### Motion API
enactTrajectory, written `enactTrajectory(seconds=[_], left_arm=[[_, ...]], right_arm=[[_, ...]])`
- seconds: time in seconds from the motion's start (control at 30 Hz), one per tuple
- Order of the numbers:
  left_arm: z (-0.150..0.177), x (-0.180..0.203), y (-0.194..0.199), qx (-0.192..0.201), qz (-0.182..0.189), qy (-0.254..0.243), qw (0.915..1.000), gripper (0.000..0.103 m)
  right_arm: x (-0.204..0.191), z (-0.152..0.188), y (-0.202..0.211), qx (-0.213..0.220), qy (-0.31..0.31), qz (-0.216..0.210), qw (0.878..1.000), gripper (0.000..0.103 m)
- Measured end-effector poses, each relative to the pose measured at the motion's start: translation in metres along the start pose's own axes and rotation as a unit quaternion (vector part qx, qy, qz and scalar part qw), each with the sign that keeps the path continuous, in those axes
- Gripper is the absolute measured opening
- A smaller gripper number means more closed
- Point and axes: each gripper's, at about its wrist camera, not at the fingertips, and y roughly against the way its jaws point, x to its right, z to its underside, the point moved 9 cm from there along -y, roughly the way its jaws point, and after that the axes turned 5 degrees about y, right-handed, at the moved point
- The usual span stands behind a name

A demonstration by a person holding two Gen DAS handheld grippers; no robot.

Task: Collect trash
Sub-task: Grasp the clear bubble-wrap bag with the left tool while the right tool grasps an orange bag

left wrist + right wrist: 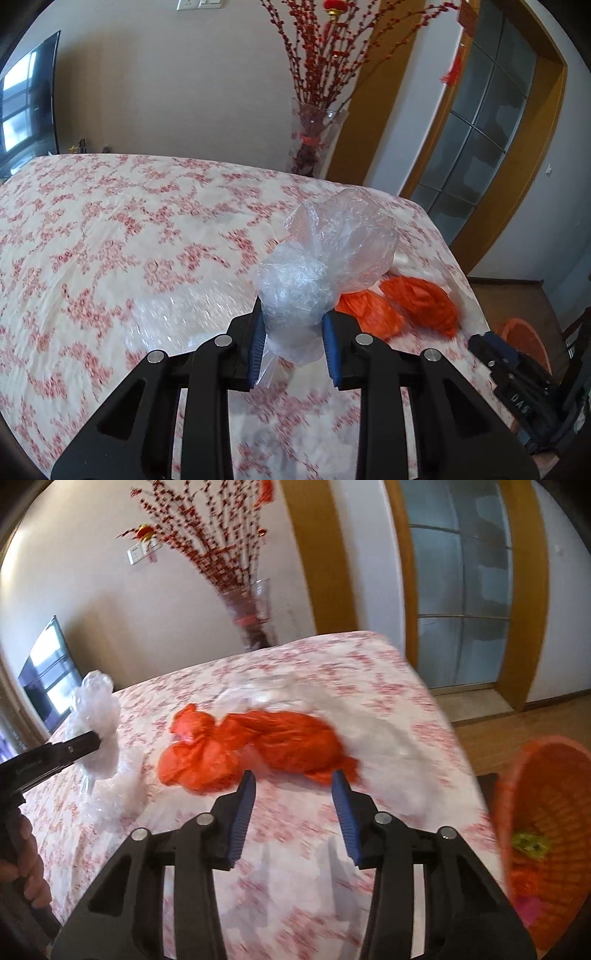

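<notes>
My left gripper (293, 314) is shut on a crumpled clear plastic bag (325, 258) and holds it above the table; the bag also shows at the left of the right wrist view (98, 716). An orange plastic bag (258, 746) lies crumpled on the floral tablecloth (295, 867), just beyond my right gripper (293, 779), which is open and empty. The orange bag also shows in the left wrist view (417, 302), right of the clear bag. More clear plastic (266, 694) lies behind the orange bag.
An orange mesh waste basket (546, 812) with some scraps in it stands off the table's right edge. A glass vase of red branches (314, 140) stands behind the table. A TV (29, 99) is at the left and a glass door (461, 590) at the right.
</notes>
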Motion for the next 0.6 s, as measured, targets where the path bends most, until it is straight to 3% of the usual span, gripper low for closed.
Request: enactTrajectory(seconds=[0.3, 0.6], left_arm=[[-0.017, -0.015, -0.026, -0.004, -0.008, 0.008, 0.9999, 0.027], [-0.011, -0.016, -0.047, -0.021, -0.005, 0.016, 0.9996, 0.027]], right_arm=[[-0.01, -0.024, -0.05, -0.021, 0.013, 0.014, 1.0, 0.042], [-0.009, -0.03, -0.076, -0.041, 0.056, 0.048, 0.996, 0.051]])
